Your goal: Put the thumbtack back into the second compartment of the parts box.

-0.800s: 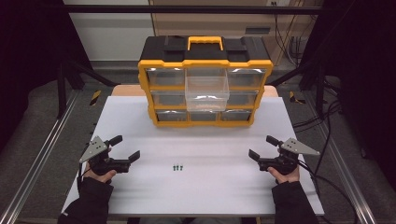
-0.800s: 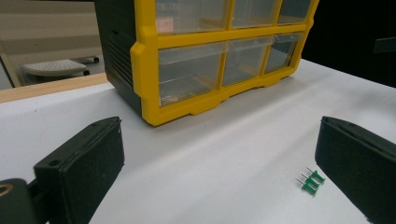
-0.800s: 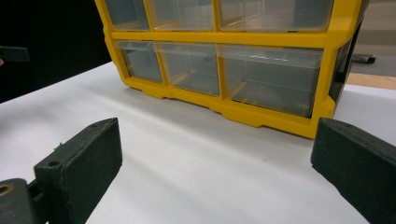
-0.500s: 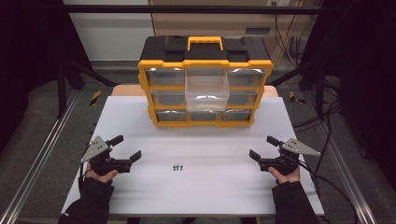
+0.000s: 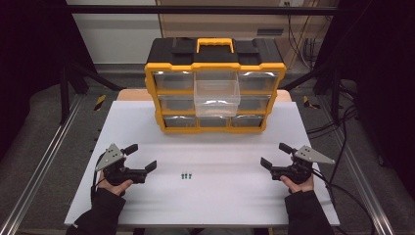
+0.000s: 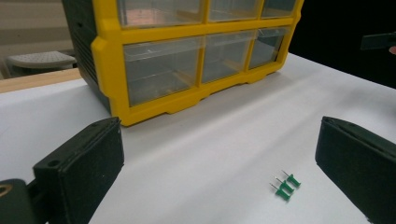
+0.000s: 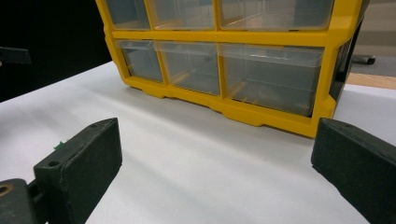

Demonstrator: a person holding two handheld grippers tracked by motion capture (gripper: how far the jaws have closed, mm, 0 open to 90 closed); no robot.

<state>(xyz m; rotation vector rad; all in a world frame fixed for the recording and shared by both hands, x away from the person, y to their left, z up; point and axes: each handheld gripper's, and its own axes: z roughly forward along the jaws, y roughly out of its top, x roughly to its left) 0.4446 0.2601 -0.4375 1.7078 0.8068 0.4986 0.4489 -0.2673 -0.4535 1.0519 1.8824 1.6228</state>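
Almost nothing has changed since a moment ago. Both hands sit in the same spots on the flat white table top (image 5: pixel 210 205), and the 3 small green push pins (image 5: pixel 186 176) lie in the same little bunch, near the front edge and a bit left of the middle.

The left gripper (image 5: pixel 143 157) rests at the near left with its jaws spread wide and nothing between them. From the left gripper view the push pins (image 6: pixel 285 185) lie on the table just ahead, between the 2 black jaws but well apart from both. The right gripper (image 5: pixel 276 155) rests at the near right, jaws also wide apart and empty.

At the far side stands the yellow and black plastic box of little clear drawers (image 5: pixel 215 88). Its clear middle drawer (image 5: pixel 217 91) is pulled out toward the person and looks empty.

So the work has probably not started yet. The pins still wait on the table, and the open drawer looks like the place for them. The left gripper is closest, so it will likely go first.
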